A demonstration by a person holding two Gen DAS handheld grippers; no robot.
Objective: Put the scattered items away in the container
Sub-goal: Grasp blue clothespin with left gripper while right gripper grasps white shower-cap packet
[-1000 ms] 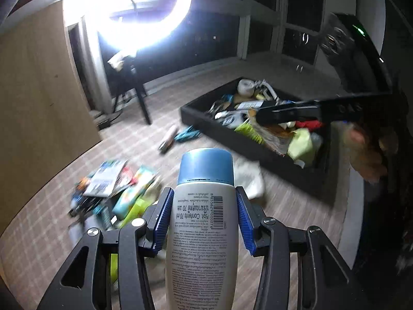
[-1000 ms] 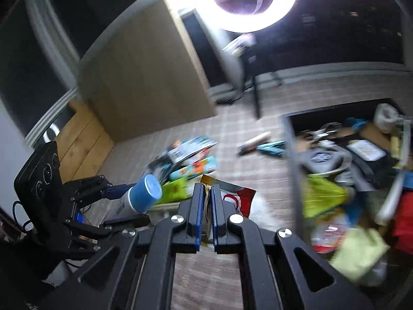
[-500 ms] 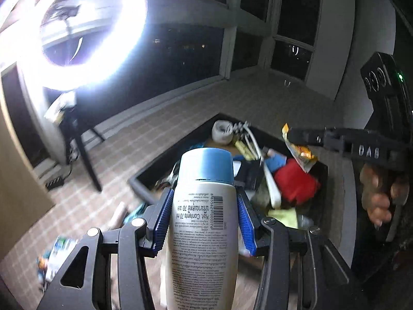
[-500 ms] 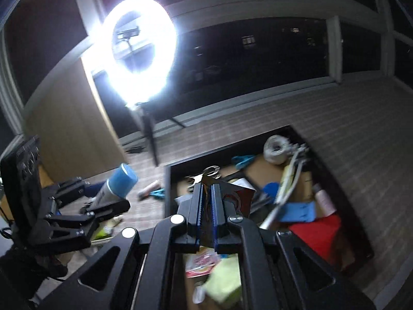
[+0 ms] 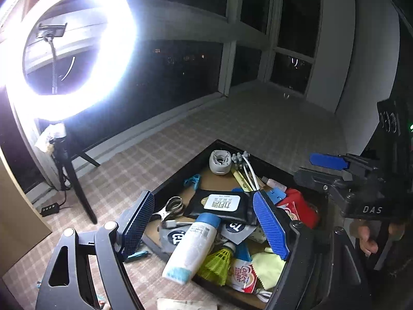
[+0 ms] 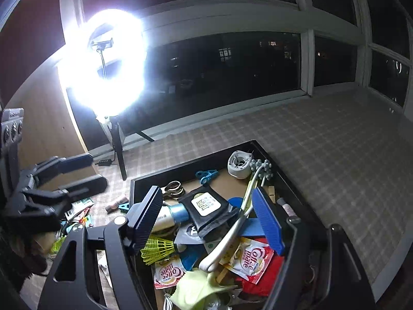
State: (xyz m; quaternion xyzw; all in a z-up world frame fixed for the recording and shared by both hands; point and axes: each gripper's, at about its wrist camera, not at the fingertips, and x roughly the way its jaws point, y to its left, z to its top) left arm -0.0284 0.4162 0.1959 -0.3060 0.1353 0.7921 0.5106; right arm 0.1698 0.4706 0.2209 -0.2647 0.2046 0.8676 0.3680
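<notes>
The black tray (image 5: pixel 180 170) (image 6: pixel 284 170) lies on the floor, full of small items. My left gripper (image 5: pixel 206 224) hangs over its near side with jaws opening, touching nothing. Below it a white bottle with a blue cap (image 5: pixel 192 248) (image 6: pixel 167 214) lies loose at the tray's left edge, beside a black wipes pack (image 5: pixel 222 204). My right gripper (image 6: pixel 207 222) is above the tray too, jaws opening and nothing pinched. A Coffee mate sachet (image 6: pixel 247 258) rests on the pile beneath it. Each gripper also shows at the other view's side, the right gripper (image 5: pixel 327 165) and the left gripper (image 6: pixel 77 170).
A bright ring light (image 5: pixel 67 51) on a black tripod (image 5: pixel 77 188) stands left of the tray, with a power strip (image 5: pixel 50 208) at its foot. Loose packets (image 6: pixel 77 211) lie on the checked floor to the tray's left. Dark windows run behind.
Both grippers swung from the floor pile to above the tray, then opened. The bottle dropped out of the left gripper and the sachet out of the right one.
</notes>
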